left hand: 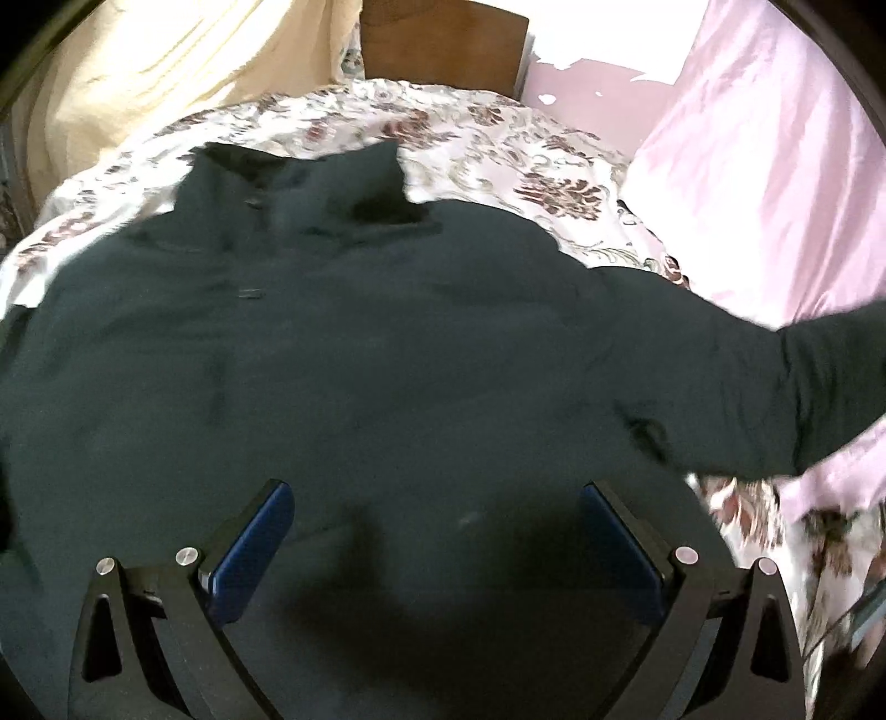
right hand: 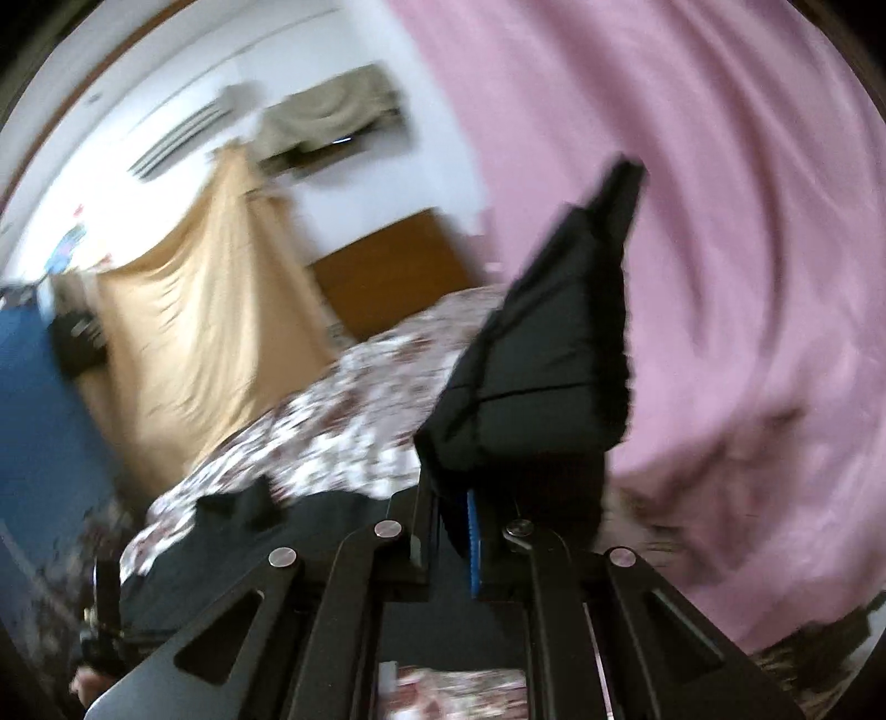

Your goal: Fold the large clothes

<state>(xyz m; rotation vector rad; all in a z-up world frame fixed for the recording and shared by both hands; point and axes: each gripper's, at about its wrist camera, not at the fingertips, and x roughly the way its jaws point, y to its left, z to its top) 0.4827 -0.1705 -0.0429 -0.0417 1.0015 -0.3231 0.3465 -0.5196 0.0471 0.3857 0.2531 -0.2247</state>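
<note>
A large dark green jacket (left hand: 387, 343) lies spread front-up on a floral bedsheet (left hand: 498, 127), collar at the far side. My left gripper (left hand: 434, 490) hovers over its lower body, blue pads wide apart, open with nothing between them. One sleeve (left hand: 819, 387) is stretched out and lifted to the right. In the right wrist view my right gripper (right hand: 476, 487) is shut on that sleeve's end (right hand: 554, 343), which sticks up past the fingers in a dark folded wedge. The jacket's body (right hand: 310, 520) lies low at the left on the floral bedsheet (right hand: 332, 432).
A pink cloth (left hand: 775, 166) covers the right side beside the bed and fills much of the right wrist view (right hand: 720, 221). A cream curtain (left hand: 138, 83) hangs at the far left. A wooden headboard (left hand: 443, 44) stands at the bed's far end.
</note>
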